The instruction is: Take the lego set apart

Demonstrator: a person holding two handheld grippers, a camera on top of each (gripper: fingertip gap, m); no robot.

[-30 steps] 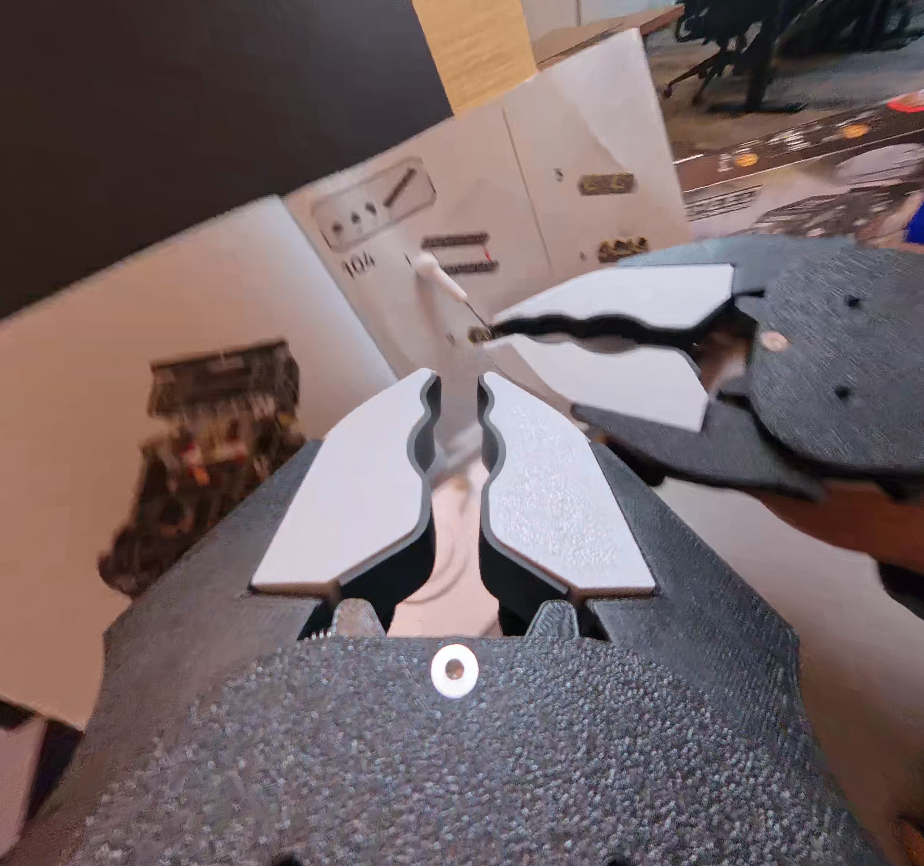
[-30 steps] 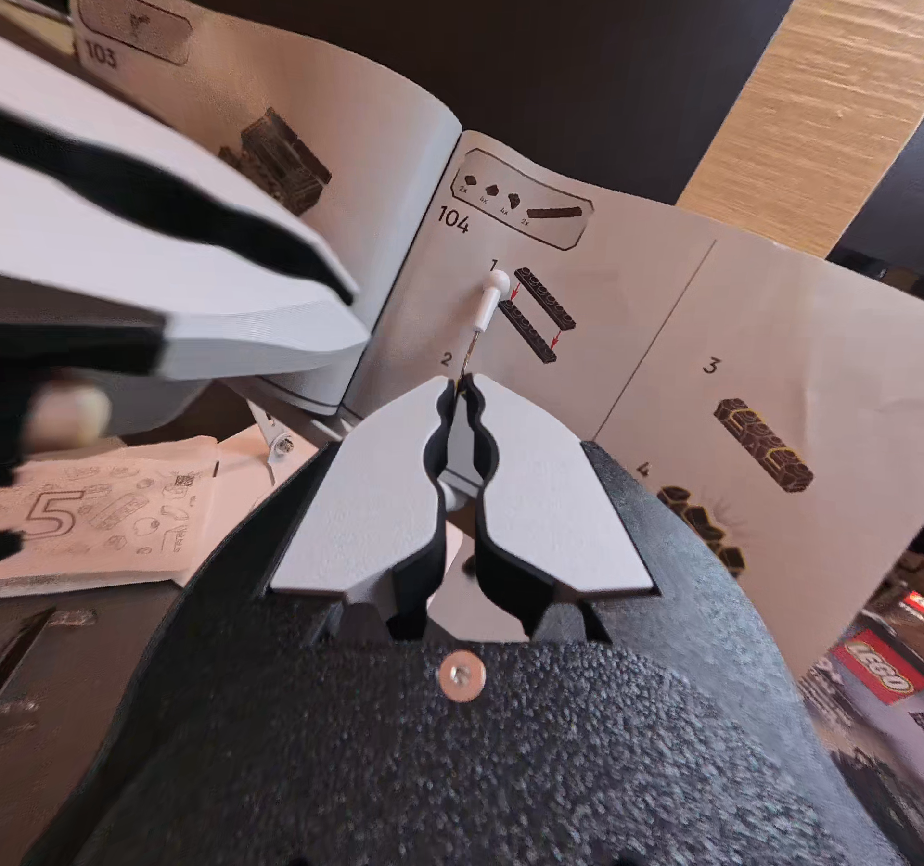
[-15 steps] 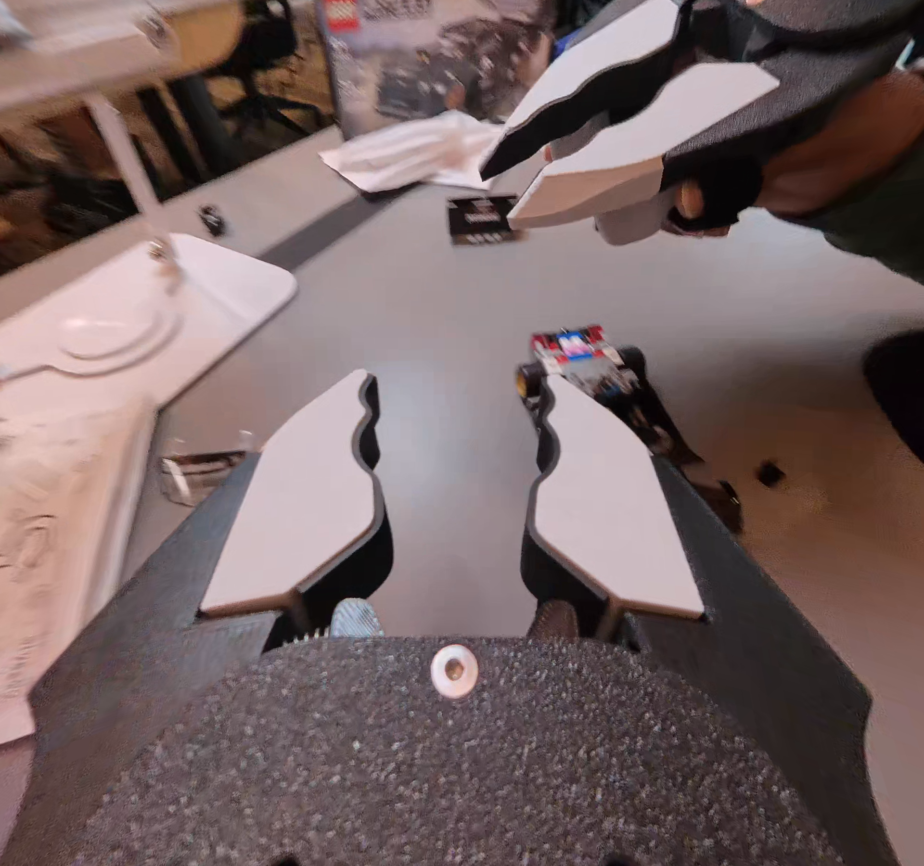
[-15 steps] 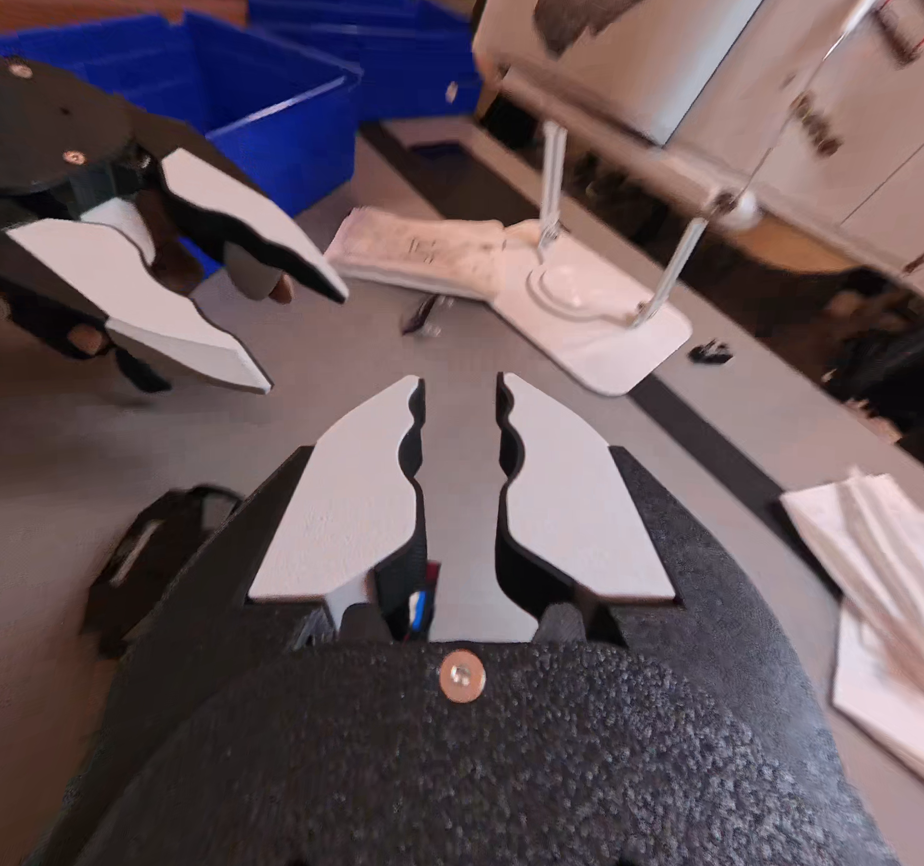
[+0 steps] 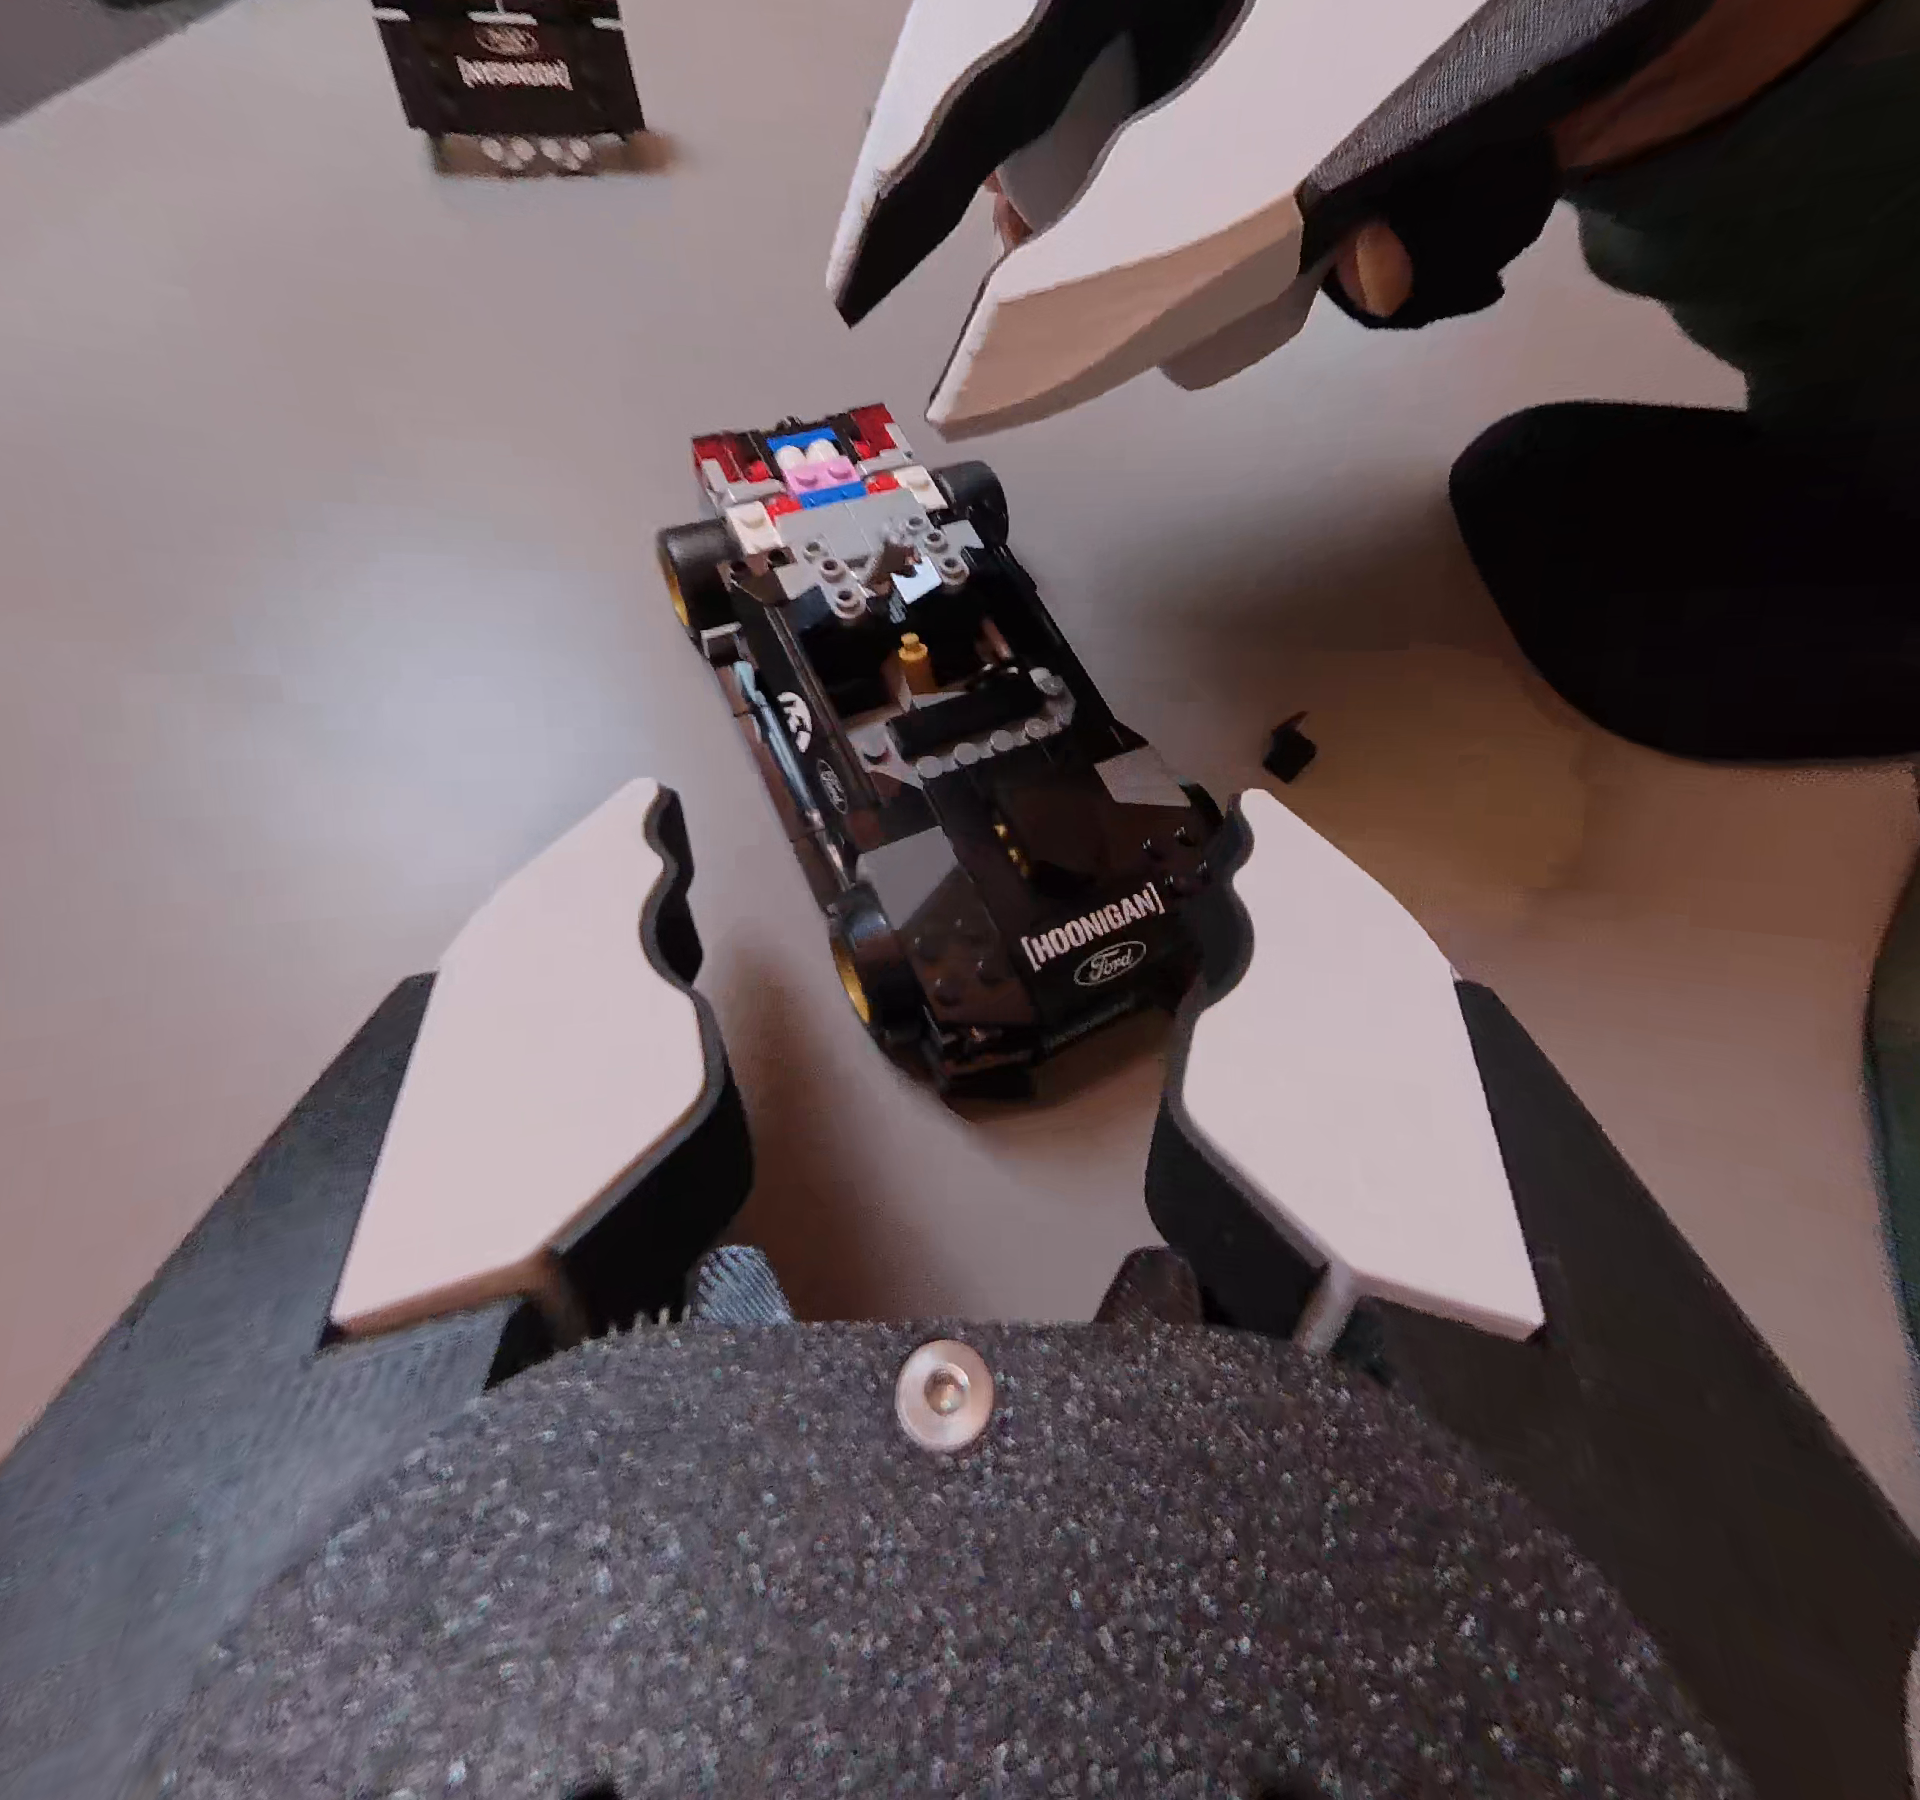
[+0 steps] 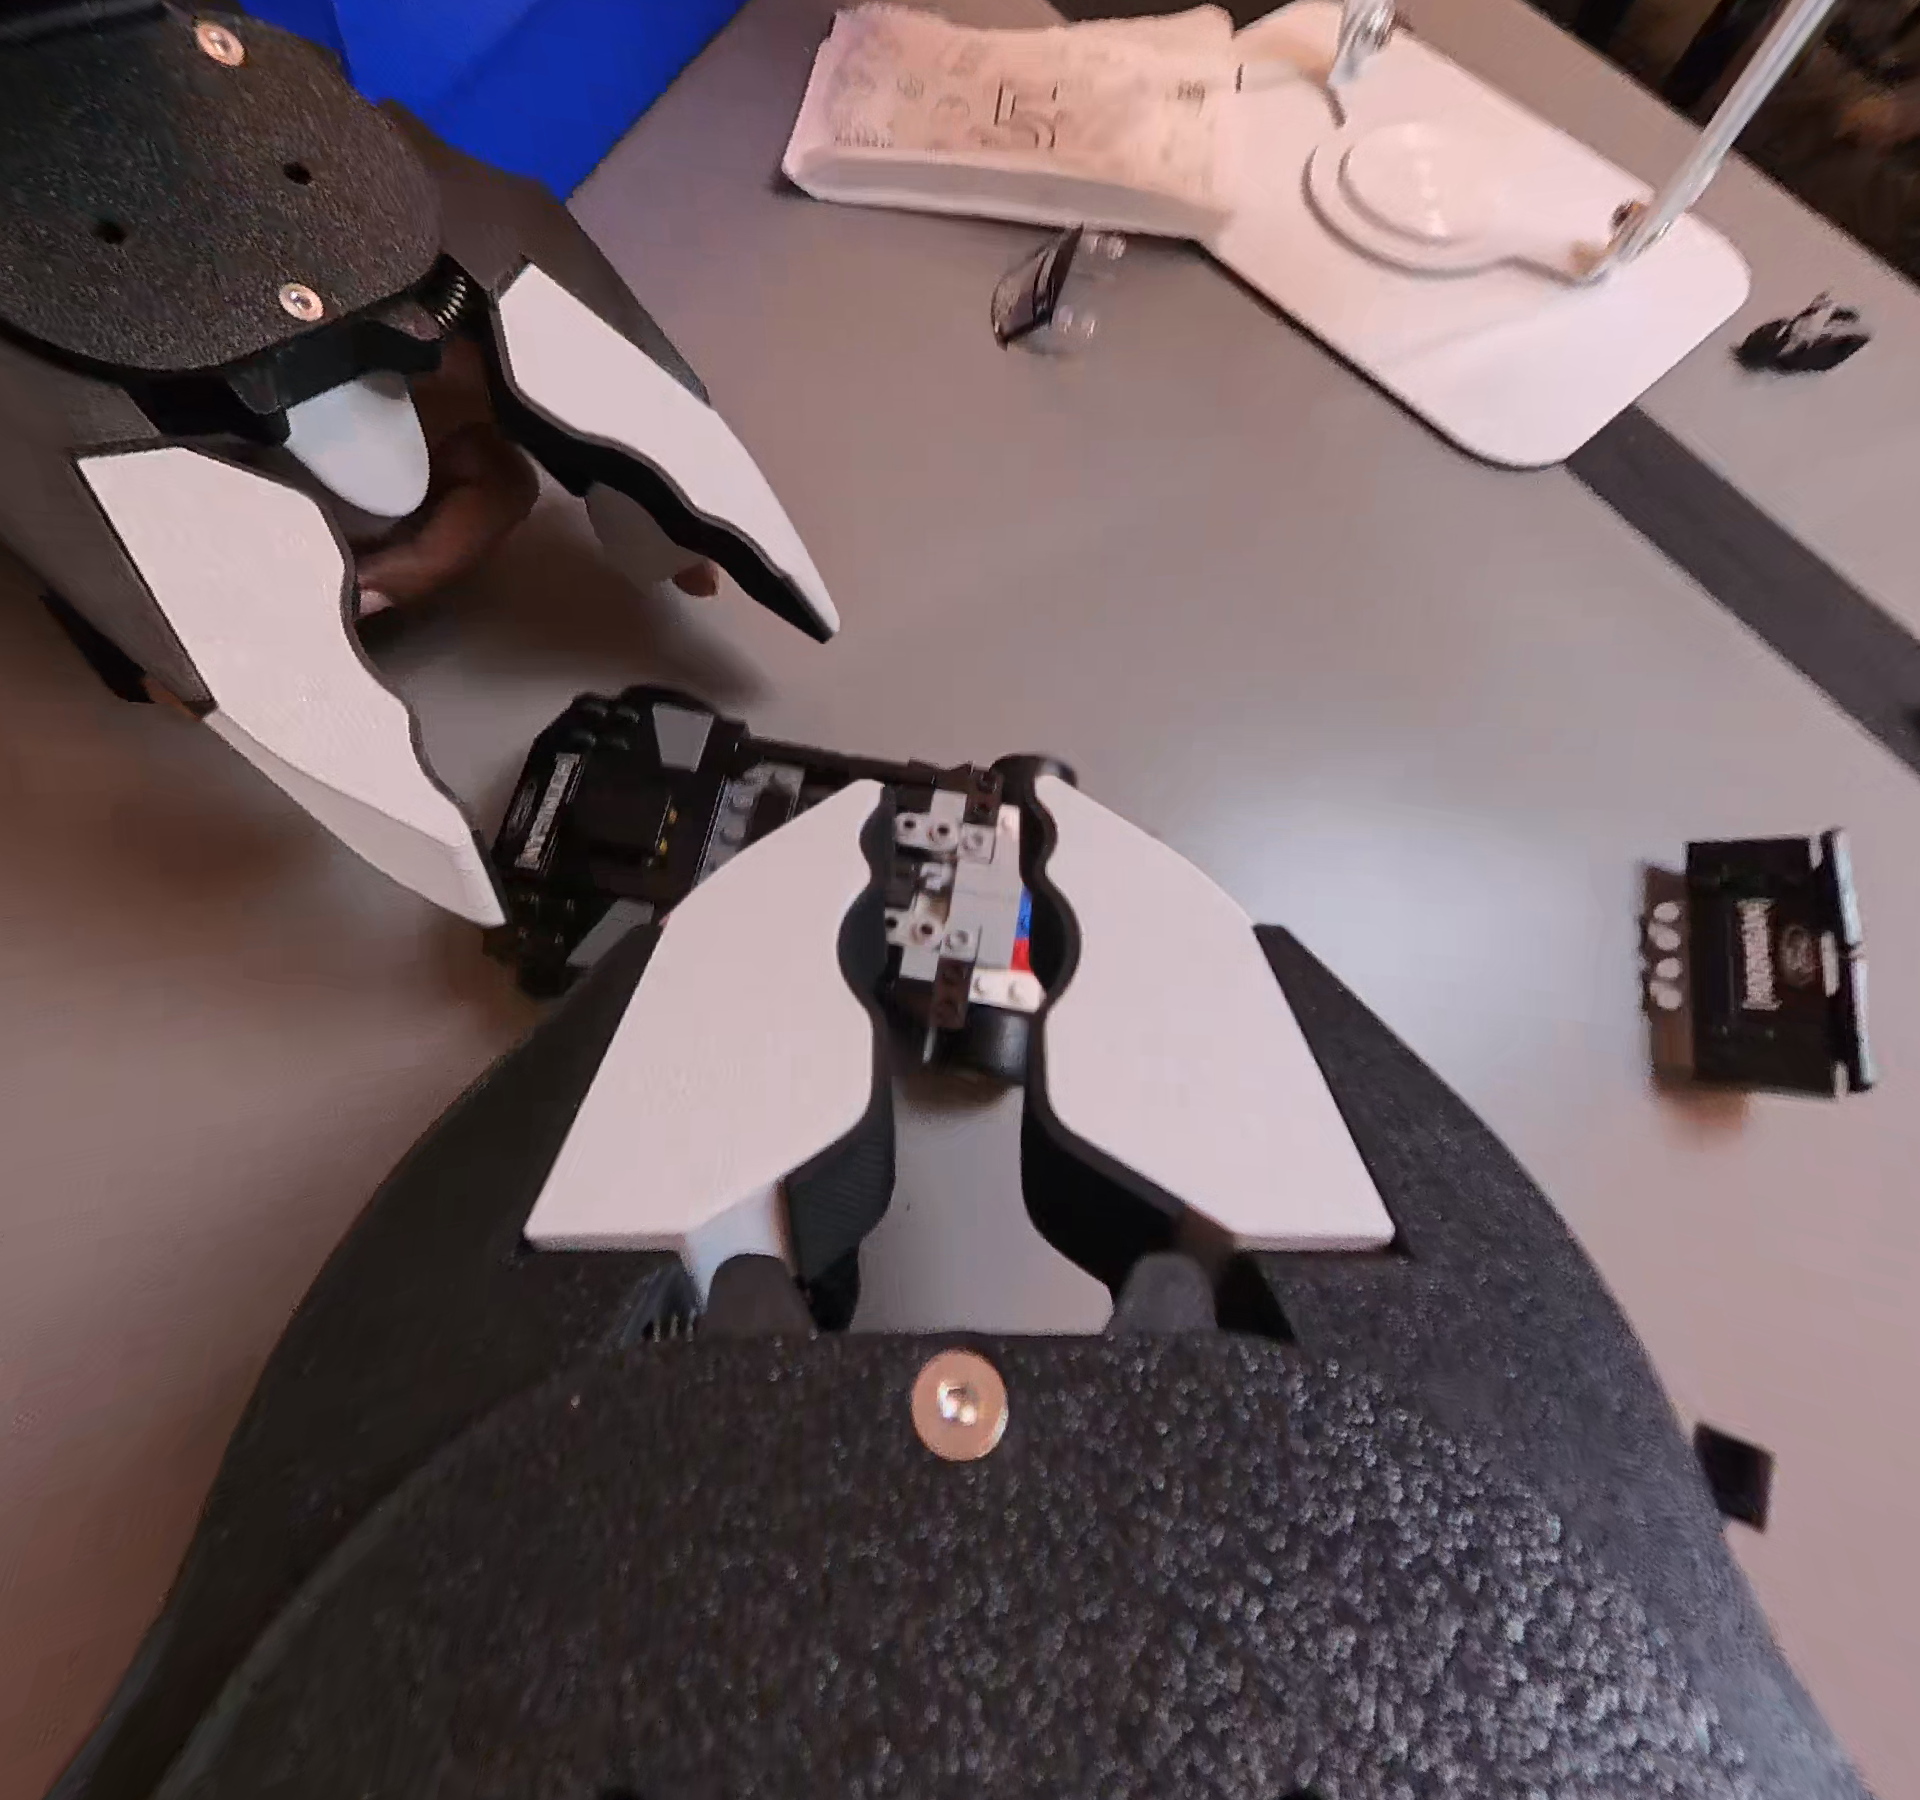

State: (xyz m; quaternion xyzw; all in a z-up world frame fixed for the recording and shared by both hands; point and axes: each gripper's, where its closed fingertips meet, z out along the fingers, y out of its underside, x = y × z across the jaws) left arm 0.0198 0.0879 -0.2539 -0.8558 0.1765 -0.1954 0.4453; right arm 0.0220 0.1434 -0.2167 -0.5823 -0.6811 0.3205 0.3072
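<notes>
Black brick car (image 5: 914, 763) is sitting light, rigid but fragile; left gripper (image 5: 951, 846), spread wide and empty, is straddling its six-o'clock end, while right gripper (image 6: 954, 800), half-open and empty, is hovering over its twelve-o'clock end — firmest holds.

- A second ago both tongs were raised at the open instruction booklet; now both point down at the worktop (image 5: 312, 524).
- The left tongs (image 5: 951, 805), nearly closed then, have spread wide and come low around the front end of the toy car (image 5: 914, 742), one fingertip just beside it.
- The right tongs (image 6: 956, 794), pinched nearly closed a second ago, have parted and dropped over the car's (image 6: 935, 909) rear end.
- The car, off to one side half a second ago, now lies between the left fingers (image 5: 1340, 1054).
</notes>
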